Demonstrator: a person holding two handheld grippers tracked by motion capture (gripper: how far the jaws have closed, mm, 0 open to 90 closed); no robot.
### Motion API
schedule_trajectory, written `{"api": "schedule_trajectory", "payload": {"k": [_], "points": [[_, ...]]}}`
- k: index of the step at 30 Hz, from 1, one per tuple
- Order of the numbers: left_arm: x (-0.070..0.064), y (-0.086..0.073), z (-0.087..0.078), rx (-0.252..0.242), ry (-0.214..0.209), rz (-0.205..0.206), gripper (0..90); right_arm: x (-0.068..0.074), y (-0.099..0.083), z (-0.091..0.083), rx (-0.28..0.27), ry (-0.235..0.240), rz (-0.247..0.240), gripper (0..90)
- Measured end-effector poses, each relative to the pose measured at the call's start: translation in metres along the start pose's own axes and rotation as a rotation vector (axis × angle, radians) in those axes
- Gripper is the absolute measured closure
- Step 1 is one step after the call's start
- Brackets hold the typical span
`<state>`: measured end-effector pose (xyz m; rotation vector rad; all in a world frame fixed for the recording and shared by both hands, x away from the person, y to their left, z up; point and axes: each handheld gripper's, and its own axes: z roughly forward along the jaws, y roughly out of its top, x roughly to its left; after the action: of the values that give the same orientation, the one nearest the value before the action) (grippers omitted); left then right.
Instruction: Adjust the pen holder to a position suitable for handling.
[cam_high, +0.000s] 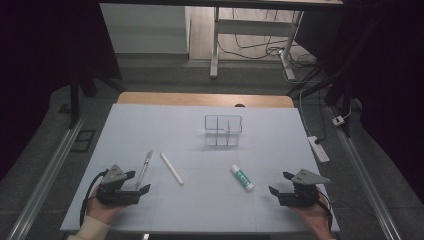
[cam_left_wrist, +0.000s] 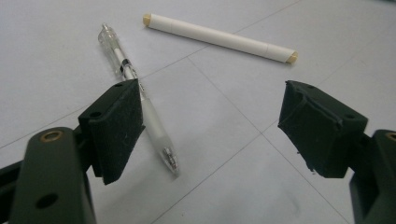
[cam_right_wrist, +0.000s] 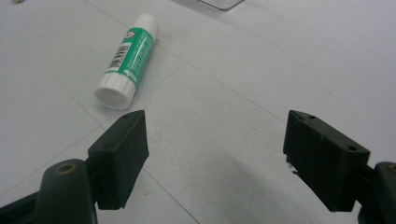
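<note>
Tabletop pen (cam_high: 143, 167), tip toward person

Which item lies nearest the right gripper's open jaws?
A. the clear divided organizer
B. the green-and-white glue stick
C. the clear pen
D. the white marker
B: the glue stick lies flat on the table just ahead of the right gripper; the high view puts it closest to that gripper too.

High view steeply down over the whole table (cam_high: 200, 125); gripper views low, close (shared: the same tabletop).
</note>
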<state>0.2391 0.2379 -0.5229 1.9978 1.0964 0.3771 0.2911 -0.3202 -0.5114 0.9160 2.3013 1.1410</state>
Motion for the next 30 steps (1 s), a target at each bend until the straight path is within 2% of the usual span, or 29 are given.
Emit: {"api": "schedule_trajectory", "payload": {"k": [7, 14, 19, 30], "points": [[0.0, 0.001, -0.001, -0.007, -0.008, -0.004, 22.1, 0.0, 0.003, 0.002, 0.006, -0.002, -0.003, 21.9], [0.0, 0.001, -0.001, -0.01, -0.008, -0.004, 22.2, 0.003, 0.016, 0.005, -0.001, -0.004, -0.006, 23.2], [-0.001, 0.002, -0.002, -0.013, -0.01, 0.0, 22.1, 0.006, 0.026, 0.011, -0.001, -0.006, -0.021, 23.7], [-0.001, 0.002, -0.001, -0.008, -0.011, -0.003, 22.2, 0.006, 0.04, 0.023, 0.006, -0.005, -0.01, 24.9]]}}
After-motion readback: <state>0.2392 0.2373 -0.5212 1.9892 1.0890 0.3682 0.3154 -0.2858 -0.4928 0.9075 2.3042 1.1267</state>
